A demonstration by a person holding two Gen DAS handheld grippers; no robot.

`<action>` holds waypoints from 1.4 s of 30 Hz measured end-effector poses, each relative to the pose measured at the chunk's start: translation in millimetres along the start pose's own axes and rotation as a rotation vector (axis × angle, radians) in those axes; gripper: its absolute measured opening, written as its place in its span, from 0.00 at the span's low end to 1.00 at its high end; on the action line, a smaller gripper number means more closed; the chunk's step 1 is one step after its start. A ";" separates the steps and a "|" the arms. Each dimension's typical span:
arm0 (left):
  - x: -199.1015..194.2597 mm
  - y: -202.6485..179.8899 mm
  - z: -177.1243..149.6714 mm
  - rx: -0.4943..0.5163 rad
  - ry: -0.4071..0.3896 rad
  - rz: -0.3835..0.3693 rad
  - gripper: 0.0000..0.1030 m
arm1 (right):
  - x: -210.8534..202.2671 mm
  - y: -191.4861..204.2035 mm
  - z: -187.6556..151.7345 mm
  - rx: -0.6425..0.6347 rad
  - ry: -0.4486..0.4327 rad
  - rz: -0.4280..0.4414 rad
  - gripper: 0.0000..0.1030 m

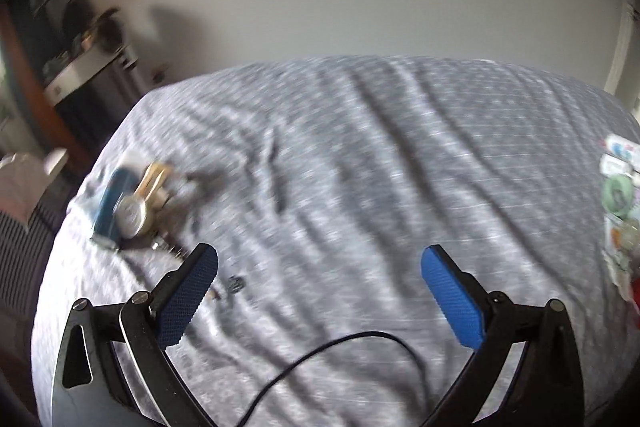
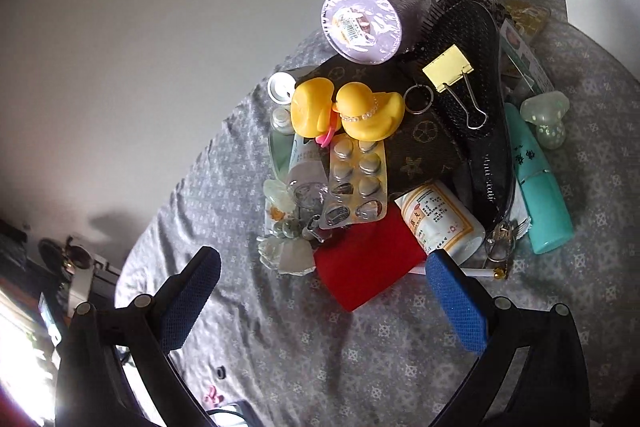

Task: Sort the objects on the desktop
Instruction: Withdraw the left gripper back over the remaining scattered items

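Observation:
In the right wrist view a heap of objects lies on the grey patterned cloth [image 2: 360,355]: two yellow rubber ducks [image 2: 360,111], a pill blister [image 2: 358,183], a red box [image 2: 368,267], a white medicine bottle [image 2: 440,219], a black hairbrush [image 2: 476,75] with a yellow binder clip [image 2: 448,69], a round grey tin [image 2: 364,23] and a teal tube [image 2: 540,187]. My right gripper [image 2: 320,301] is open and empty just in front of the red box. My left gripper [image 1: 318,297] is open and empty over bare cloth; a small blurred pile [image 1: 132,203] lies to its far left.
A black cable [image 1: 340,351] loops between the left gripper's fingers. More items [image 1: 620,211] sit at the cloth's right edge in the left wrist view. A white wall stands behind the table. Dark furniture [image 1: 80,75] stands at the left. A white mushroom figure [image 2: 546,119] stands by the teal tube.

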State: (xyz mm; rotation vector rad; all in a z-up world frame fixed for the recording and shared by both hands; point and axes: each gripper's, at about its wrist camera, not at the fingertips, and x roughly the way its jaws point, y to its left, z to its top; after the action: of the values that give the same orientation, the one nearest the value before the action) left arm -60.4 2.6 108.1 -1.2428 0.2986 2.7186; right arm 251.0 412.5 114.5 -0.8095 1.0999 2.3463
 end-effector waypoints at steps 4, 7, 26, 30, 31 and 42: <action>38.2 32.2 -17.7 -0.152 0.069 -0.003 0.99 | 6.3 12.7 -3.6 -0.071 0.013 -0.073 1.00; 62.5 46.4 -37.3 -0.231 0.097 -0.015 0.99 | 16.8 23.6 -9.5 -0.152 0.033 -0.117 1.00; 93.2 48.9 -74.2 -0.235 0.053 0.063 1.00 | 139.9 88.1 -90.1 -0.530 0.311 -0.268 1.00; 93.1 49.5 -74.8 -0.235 0.053 0.063 1.00 | 130.5 82.9 -96.6 -0.530 0.231 -0.255 1.00; 93.5 49.3 -74.4 -0.236 0.052 0.062 1.00 | 130.2 83.2 -97.0 -0.534 0.231 -0.261 1.00; 93.2 50.7 -75.4 -0.235 0.046 0.063 1.00 | 117.7 81.4 -103.7 -0.538 0.156 -0.241 1.00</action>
State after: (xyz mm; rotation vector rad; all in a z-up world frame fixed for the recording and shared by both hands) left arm -76.2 -60.5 -4.7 -1.3769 0.0230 2.8473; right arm 149.6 296.7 27.6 -1.2500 0.3800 2.4202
